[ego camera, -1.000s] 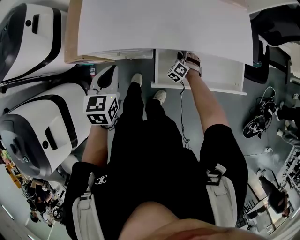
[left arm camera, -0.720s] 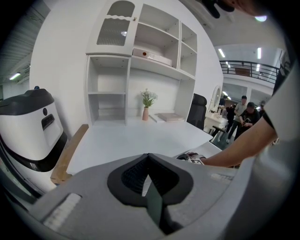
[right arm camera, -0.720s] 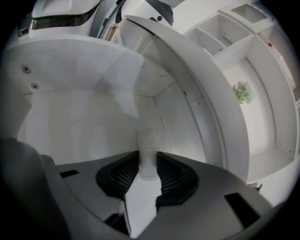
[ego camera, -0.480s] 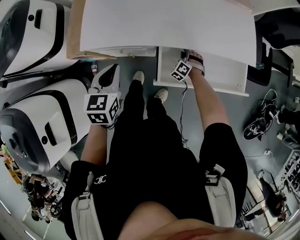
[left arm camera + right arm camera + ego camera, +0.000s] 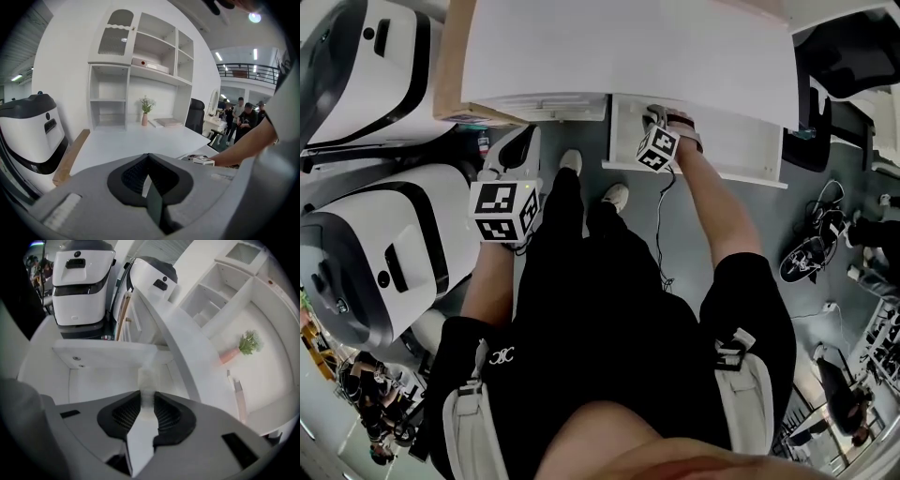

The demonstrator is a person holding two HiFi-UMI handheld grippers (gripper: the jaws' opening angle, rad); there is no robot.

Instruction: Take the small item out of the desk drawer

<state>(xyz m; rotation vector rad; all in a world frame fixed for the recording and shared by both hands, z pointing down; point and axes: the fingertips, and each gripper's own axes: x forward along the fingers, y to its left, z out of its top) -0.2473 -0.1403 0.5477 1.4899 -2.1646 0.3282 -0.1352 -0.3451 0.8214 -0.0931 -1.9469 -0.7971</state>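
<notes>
The desk drawer [image 5: 741,150] stands pulled out under the white desk top [image 5: 628,47]. My right gripper [image 5: 653,117] reaches down into its left end. In the right gripper view a small pale, see-through item [image 5: 146,383] stands on the white drawer floor [image 5: 93,380], and the closing jaws of the right gripper [image 5: 147,401] hold it between their dark pads, which touch it on both sides. My left gripper [image 5: 514,150] hangs at the person's left side, well away from the drawer. Its jaws [image 5: 149,176] are shut with nothing in them.
Two large white-and-black machines [image 5: 384,253] stand at the left, close to the left gripper. A wooden board [image 5: 445,66] leans at the desk's left edge. The person's shoes [image 5: 572,159] are in front of the drawer. A dark chair [image 5: 848,47] and cables [image 5: 811,253] are at the right.
The right gripper has stayed in the drawer's left end and shifted slightly left. The left gripper has hardly moved.
</notes>
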